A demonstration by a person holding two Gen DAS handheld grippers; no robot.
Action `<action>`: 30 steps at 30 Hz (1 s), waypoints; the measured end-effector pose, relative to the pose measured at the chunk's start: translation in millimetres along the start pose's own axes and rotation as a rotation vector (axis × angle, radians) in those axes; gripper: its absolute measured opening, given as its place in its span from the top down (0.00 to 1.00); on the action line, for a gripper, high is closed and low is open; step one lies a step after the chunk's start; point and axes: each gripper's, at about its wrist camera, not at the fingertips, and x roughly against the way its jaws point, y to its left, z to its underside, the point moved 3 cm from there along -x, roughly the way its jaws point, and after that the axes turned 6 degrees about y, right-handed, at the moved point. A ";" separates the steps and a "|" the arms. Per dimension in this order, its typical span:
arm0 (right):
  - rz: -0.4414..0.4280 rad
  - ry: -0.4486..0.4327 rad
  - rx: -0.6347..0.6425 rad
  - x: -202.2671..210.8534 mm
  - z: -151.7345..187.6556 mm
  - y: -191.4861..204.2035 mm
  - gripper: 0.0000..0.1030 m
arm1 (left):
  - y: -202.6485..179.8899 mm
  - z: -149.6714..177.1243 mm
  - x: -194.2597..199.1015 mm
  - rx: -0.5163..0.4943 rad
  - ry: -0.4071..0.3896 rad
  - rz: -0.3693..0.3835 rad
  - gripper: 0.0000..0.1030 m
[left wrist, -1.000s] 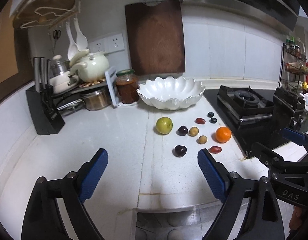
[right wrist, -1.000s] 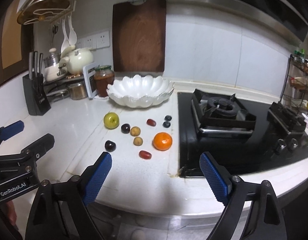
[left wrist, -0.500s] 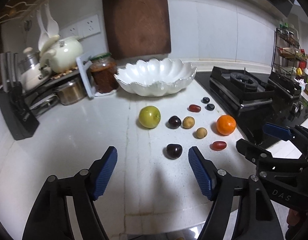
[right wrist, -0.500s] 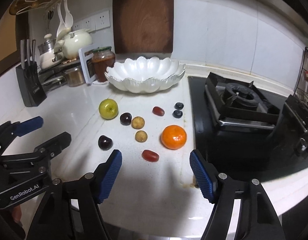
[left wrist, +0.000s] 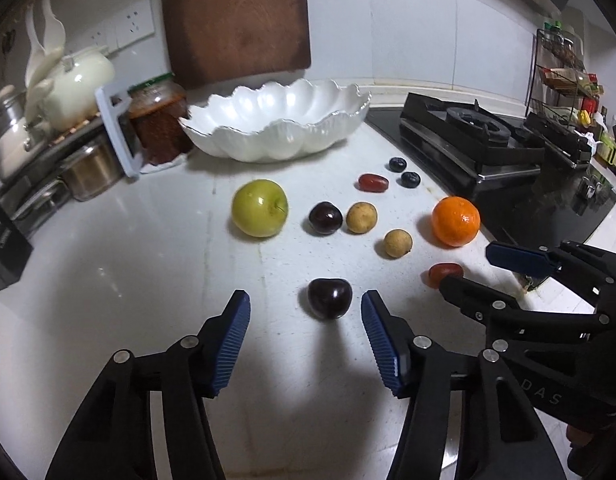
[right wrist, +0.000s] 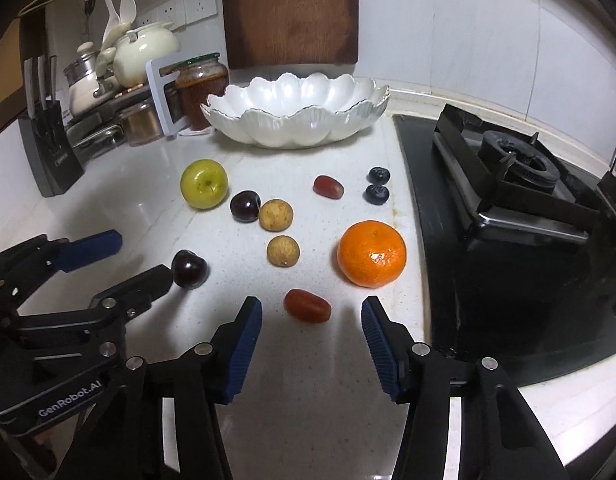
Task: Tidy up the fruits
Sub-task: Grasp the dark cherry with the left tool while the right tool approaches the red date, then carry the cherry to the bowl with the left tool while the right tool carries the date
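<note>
Claws closing but spread: left claw (left wrist: 306,312) now nearer dark cherry (left wrist: 329,298); right claw (right wrist: 311,314) nearer crosswise grape tomato (right wrist: 307,305).

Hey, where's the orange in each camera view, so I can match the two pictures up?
Left wrist view: the orange sits right of centre, near the stove's edge, beyond the right gripper that reaches in from the right.
Right wrist view: the orange sits just right of centre, beyond the right gripper.
Shared landmark: the white scalloped bowl at the back of the counter.
</note>
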 end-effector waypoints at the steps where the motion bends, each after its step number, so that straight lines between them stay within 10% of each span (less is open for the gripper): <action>1: 0.000 0.001 0.000 -1.7 -0.1 -0.3 0.50 | 0.1 -0.7 -3.1 0.001 0.004 0.008 0.46; 30: -0.024 0.029 0.027 -19.6 -2.8 0.6 0.75 | -6.5 -6.0 -32.7 0.013 0.071 0.054 0.72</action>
